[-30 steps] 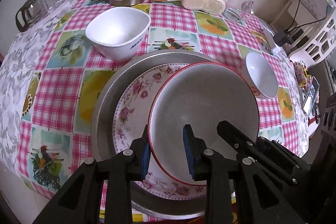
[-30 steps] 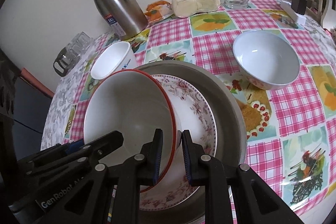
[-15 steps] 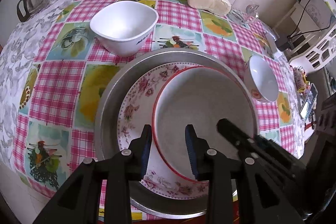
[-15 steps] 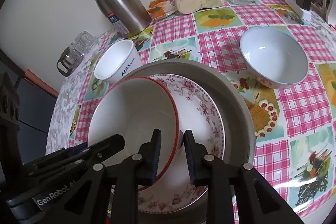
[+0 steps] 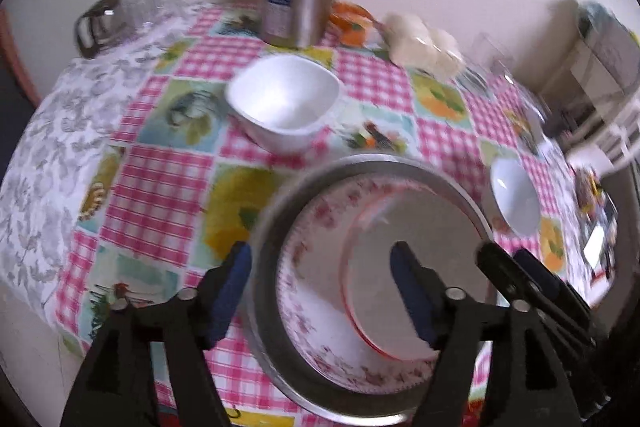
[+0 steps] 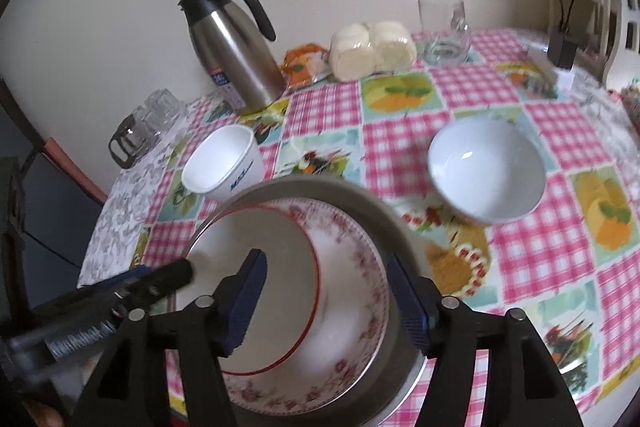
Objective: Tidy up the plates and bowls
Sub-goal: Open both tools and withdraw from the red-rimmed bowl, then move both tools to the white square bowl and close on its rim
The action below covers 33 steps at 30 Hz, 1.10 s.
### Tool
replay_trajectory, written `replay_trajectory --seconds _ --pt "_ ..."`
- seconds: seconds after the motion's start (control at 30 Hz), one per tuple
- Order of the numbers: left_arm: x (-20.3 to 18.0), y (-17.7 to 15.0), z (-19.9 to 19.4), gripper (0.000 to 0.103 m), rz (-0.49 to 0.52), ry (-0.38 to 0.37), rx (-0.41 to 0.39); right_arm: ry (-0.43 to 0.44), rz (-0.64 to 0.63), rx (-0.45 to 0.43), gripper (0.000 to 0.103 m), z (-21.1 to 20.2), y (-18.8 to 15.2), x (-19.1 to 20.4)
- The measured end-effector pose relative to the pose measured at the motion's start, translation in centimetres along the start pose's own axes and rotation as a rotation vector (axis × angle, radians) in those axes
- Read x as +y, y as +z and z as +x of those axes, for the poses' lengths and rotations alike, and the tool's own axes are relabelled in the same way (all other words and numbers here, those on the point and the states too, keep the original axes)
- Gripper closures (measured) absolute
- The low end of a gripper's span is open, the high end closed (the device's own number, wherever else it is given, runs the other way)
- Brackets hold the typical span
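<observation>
Stack of three near the bench's front edge: a red-rimmed plate (image 5: 404, 267) lies off-centre in a floral plate (image 5: 316, 311), itself inside a metal pan (image 5: 264, 227).

Left to right in the left wrist view: the left claw (image 5: 320, 267) is opening, its fingers spread clear of the rims, with nothing pinched. The square white bowl (image 5: 284, 103) sits at 11 o'clock from the stack, the round white bowl (image 5: 516, 199) at 2 o'clock.

In the right wrist view the right claw (image 6: 324, 279) is likewise opening, astride the plate rims without pressing them.

Risk: the off-centre red-rimmed plate may slide or rattle if a departing finger clips its rim; the pan overhangs close to the bench edge.

Only the right wrist view shows the glass mug (image 6: 444, 27); only the left shows the white rack (image 5: 616, 131) at 3 o'clock.
</observation>
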State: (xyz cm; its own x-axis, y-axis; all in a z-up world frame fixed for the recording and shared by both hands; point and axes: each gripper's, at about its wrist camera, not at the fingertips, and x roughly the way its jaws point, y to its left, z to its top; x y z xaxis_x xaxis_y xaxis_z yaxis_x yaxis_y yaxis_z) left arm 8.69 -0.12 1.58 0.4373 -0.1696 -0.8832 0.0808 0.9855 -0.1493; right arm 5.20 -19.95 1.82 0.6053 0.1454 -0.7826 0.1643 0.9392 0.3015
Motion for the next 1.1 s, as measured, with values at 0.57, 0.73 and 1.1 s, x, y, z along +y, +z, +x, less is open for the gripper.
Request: replay_trajectory --seconds 0.57,0.73,1.1 --pt "3.1 12.0 2.5 0.003 -0.145 0.020 -0.053 -0.020 -0.033 -0.078 0.000 2.0 13.3 1.0" --pt "5.2 11.5 2.5 0.002 -0.192 0.033 -0.113 0.032 -0.025 -0.141 0.000 1.1 13.2 0.8" --pt "8.2 13.2 5.7 0.002 -0.246 -0.006 -0.065 0.057 -0.073 -0.078 0.000 4.2 14.2 1.5"
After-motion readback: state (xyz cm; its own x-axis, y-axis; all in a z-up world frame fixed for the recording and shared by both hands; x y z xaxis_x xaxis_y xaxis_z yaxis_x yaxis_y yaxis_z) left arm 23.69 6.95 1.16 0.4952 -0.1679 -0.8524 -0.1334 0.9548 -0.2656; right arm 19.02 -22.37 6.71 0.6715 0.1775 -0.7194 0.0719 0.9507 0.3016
